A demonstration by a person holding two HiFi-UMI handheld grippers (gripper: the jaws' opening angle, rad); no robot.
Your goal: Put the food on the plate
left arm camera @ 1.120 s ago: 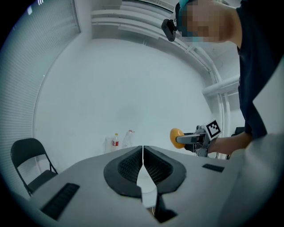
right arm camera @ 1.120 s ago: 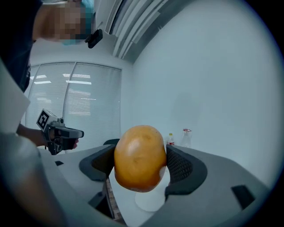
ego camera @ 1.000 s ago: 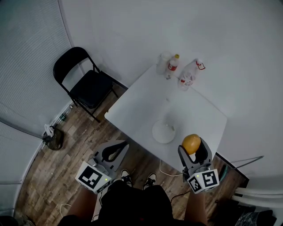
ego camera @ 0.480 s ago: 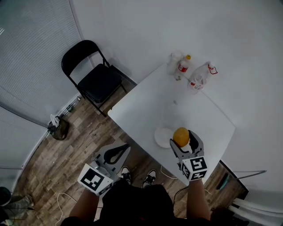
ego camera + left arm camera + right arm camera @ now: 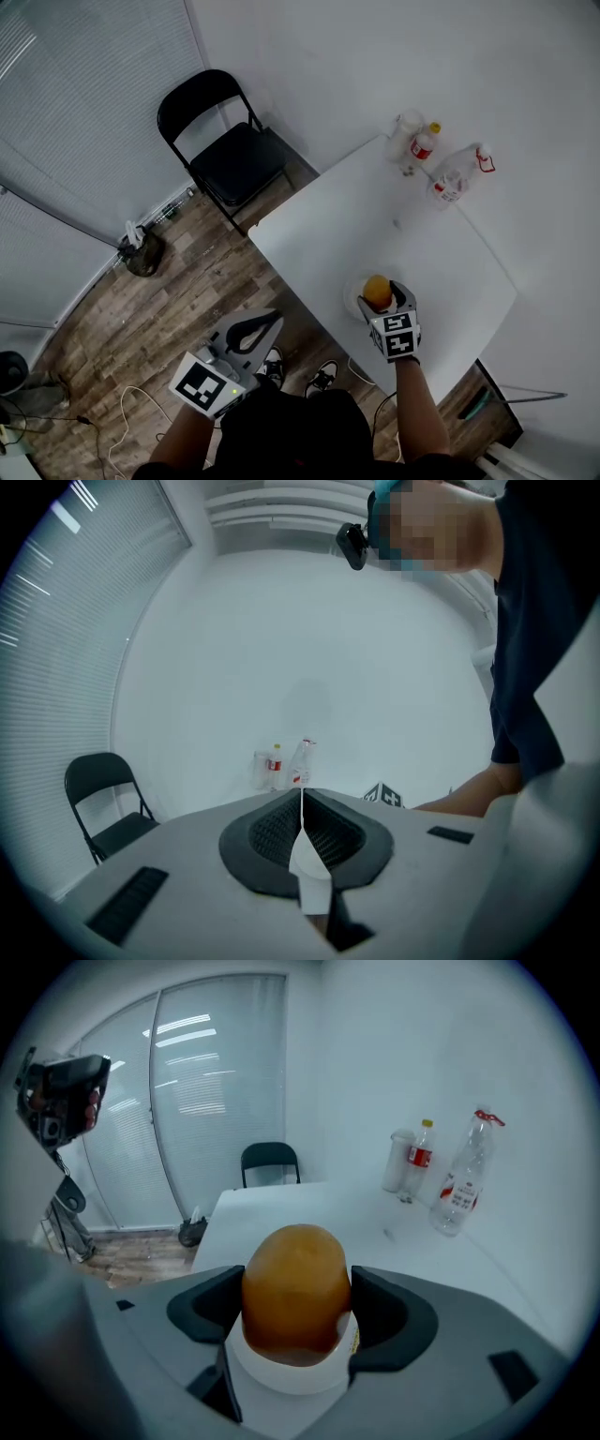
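Observation:
An orange, rounded piece of food (image 5: 296, 1291) (image 5: 377, 292) sits clamped between the jaws of my right gripper (image 5: 380, 298) (image 5: 298, 1309). It hangs directly over the small white plate (image 5: 354, 298) (image 5: 292, 1374) near the front edge of the white table (image 5: 328, 225); whether the food touches the plate I cannot tell. My left gripper (image 5: 248, 330) (image 5: 302, 841) is held low in front of the table, above the wooden floor. Its jaws are pressed together with nothing in them.
At the table's far corner stand a clear cup (image 5: 405, 136), a small bottle with a red label (image 5: 424, 145) and a larger clear bottle (image 5: 454, 178). A black folding chair (image 5: 234, 155) stands left of the table. A dark bag (image 5: 142, 255) lies on the floor by the blinds.
My right gripper has carried the orange food leftward and inward from the table's right edge until it is over the plate. The left gripper has kept its place low at the left.

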